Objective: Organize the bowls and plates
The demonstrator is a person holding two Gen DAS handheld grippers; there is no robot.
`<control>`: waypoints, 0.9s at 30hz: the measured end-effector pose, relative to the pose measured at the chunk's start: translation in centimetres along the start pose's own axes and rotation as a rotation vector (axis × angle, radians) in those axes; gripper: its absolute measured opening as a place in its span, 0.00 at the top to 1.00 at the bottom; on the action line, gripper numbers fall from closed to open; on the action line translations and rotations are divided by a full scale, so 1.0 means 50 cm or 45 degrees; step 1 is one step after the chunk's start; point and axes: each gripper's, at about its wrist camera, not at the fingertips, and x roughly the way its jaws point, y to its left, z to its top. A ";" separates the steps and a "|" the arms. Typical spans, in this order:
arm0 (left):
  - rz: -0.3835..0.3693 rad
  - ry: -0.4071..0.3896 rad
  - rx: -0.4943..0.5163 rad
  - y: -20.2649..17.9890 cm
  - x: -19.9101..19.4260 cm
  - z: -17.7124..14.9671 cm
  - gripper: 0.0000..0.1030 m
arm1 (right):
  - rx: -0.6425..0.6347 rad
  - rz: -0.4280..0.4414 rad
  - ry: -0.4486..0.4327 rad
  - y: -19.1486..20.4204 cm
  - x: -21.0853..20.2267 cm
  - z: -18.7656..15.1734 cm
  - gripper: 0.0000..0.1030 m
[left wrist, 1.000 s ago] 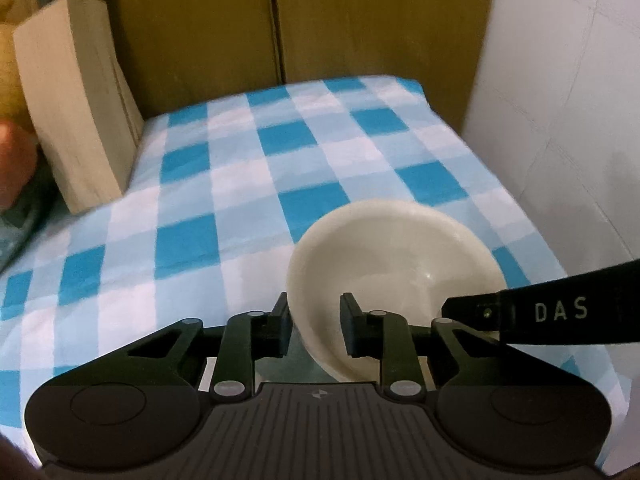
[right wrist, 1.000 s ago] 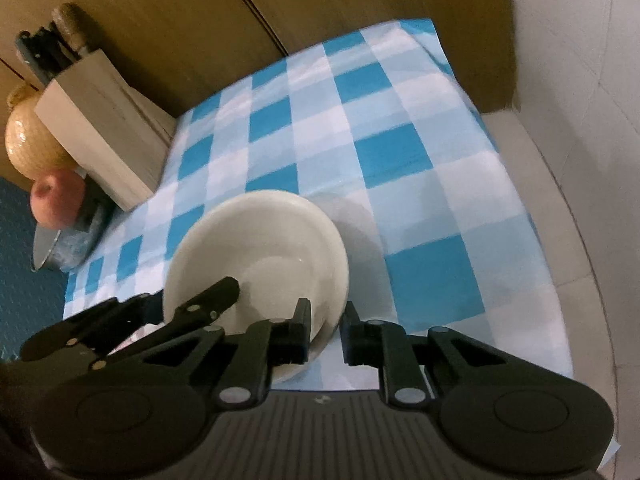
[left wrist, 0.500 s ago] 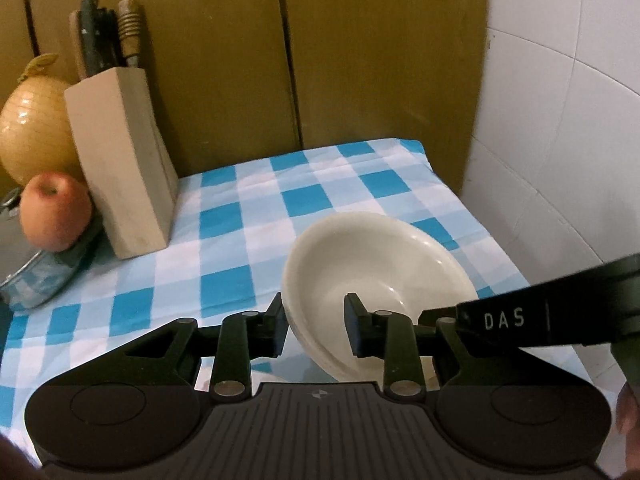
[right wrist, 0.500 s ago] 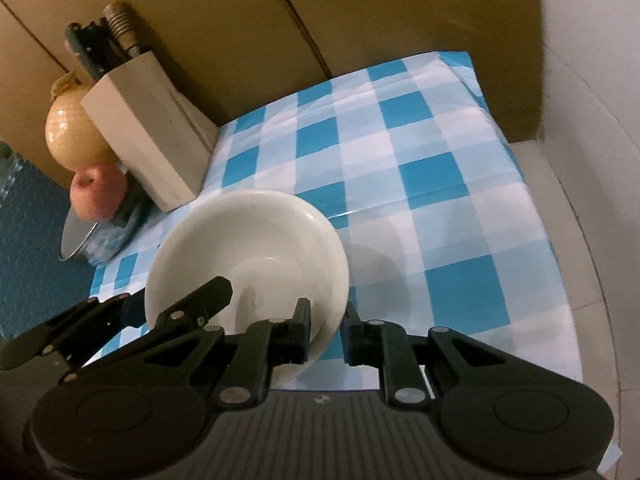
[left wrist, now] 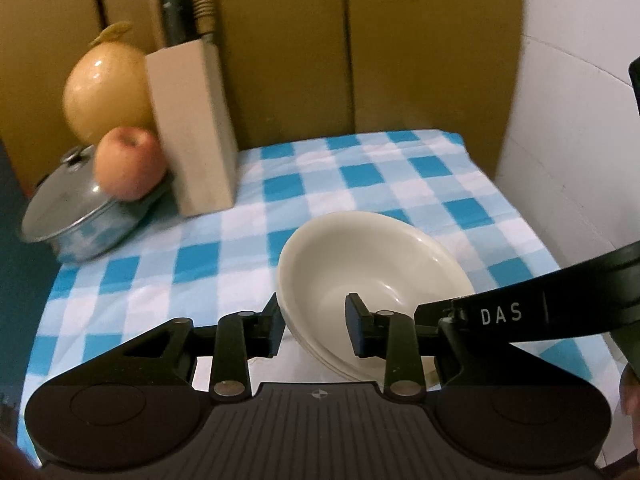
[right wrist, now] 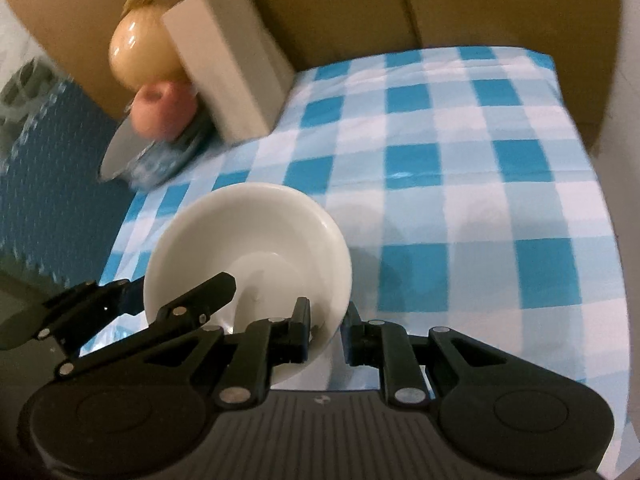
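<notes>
A stack of cream bowls [left wrist: 372,276] is held above the blue-and-white checked cloth [left wrist: 360,176]. My left gripper [left wrist: 314,328] is shut on the stack's near-left rim, one finger outside and one inside. My right gripper [right wrist: 326,334] is shut on the opposite rim of the stack [right wrist: 248,256], one finger inside and one outside. Each gripper shows in the other's view, the right one [left wrist: 520,316] marked DAS and the left one [right wrist: 132,312] at lower left. The stack's underside is hidden.
A wooden knife block [left wrist: 192,128] stands at the back left. Beside it are a lidded steel pot [left wrist: 76,212], an apple [left wrist: 128,162] on its lid and a large yellow onion [left wrist: 106,92]. Brown panels [left wrist: 400,40] close the back. A white tiled wall [left wrist: 572,140] is on the right.
Both grippers have risen and drawn back with the bowls in them. The pot, apple, onion and knife handles have come into view.
</notes>
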 end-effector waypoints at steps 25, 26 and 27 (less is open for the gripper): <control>0.032 0.212 -0.092 0.093 -0.003 -0.095 0.36 | -0.208 0.013 0.104 0.100 0.026 -0.037 0.59; 0.025 0.195 -0.102 0.097 -0.011 -0.094 0.29 | -0.199 0.014 0.084 0.096 0.016 -0.037 0.57; 0.021 0.176 -0.111 0.100 -0.020 -0.092 0.27 | -0.189 0.019 0.063 0.091 0.004 -0.037 0.56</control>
